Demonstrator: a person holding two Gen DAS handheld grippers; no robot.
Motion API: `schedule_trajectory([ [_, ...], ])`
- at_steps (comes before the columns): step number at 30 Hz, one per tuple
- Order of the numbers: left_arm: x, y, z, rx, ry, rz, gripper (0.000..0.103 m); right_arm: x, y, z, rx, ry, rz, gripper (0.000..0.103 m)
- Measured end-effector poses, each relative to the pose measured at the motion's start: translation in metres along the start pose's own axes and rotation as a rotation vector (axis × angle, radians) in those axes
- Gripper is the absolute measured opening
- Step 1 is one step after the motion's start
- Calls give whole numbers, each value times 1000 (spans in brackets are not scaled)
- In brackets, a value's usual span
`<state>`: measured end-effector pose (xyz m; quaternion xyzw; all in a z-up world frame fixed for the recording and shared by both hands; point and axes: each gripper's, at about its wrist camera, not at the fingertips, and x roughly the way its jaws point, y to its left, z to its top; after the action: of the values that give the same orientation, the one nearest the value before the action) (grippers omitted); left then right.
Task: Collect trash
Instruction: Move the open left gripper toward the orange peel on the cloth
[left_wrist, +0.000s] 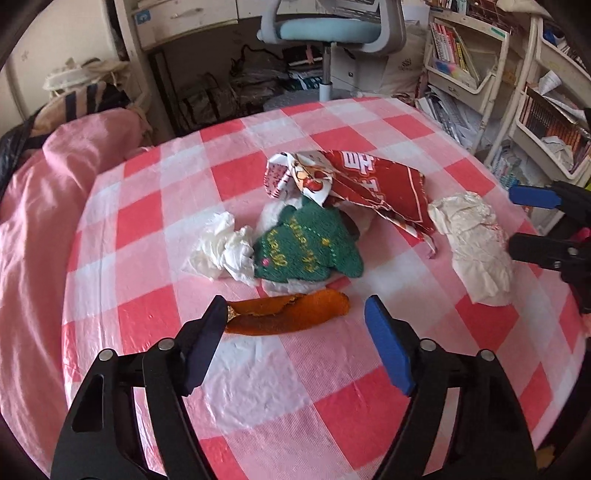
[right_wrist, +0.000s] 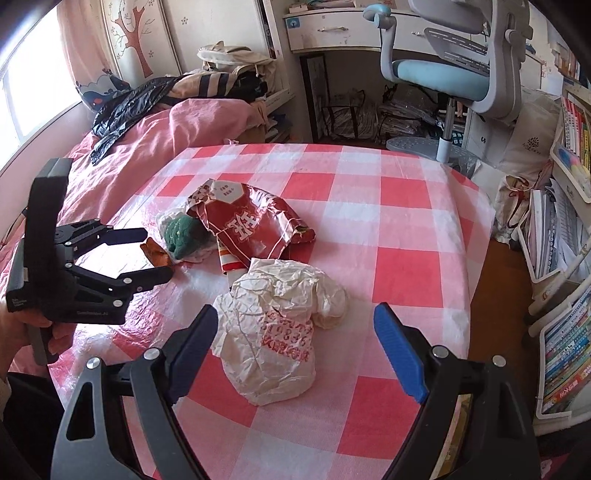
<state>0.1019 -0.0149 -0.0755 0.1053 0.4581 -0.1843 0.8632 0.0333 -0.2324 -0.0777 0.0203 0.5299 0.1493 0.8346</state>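
Nothing is collected yet: peel (left_wrist: 288, 312), tissue (left_wrist: 225, 249), wrapper (left_wrist: 369, 184) and paper wad (right_wrist: 273, 328) all lie on the tabletop (left_wrist: 332, 406). We hold our left hand-held gripper (left_wrist: 295, 321) and right hand-held gripper (right_wrist: 295, 332) open, empty.

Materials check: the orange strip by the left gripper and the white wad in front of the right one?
Orange strip: looks like dried citrus peel, matte, with a curled ragged edge. White wad: probably thin waxed or coated paper wrapper, holding sharp creases, faint sheen, red print; thin plastic is possible.
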Motion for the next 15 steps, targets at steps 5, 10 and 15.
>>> schedule_trajectory([
  [5, -14, 3, -7, -14, -7, -74, 72, 7, 9, 0, -17, 24, 8, 83],
  [10, -11, -4, -11, 25, 19, -60, 63, 11, 14, -2, -56, 37, -12, 83],
  [15, -21, 10, 2, -16, -100, 53, 65, 14, 12, -1, -46, 38, -14, 83],
])
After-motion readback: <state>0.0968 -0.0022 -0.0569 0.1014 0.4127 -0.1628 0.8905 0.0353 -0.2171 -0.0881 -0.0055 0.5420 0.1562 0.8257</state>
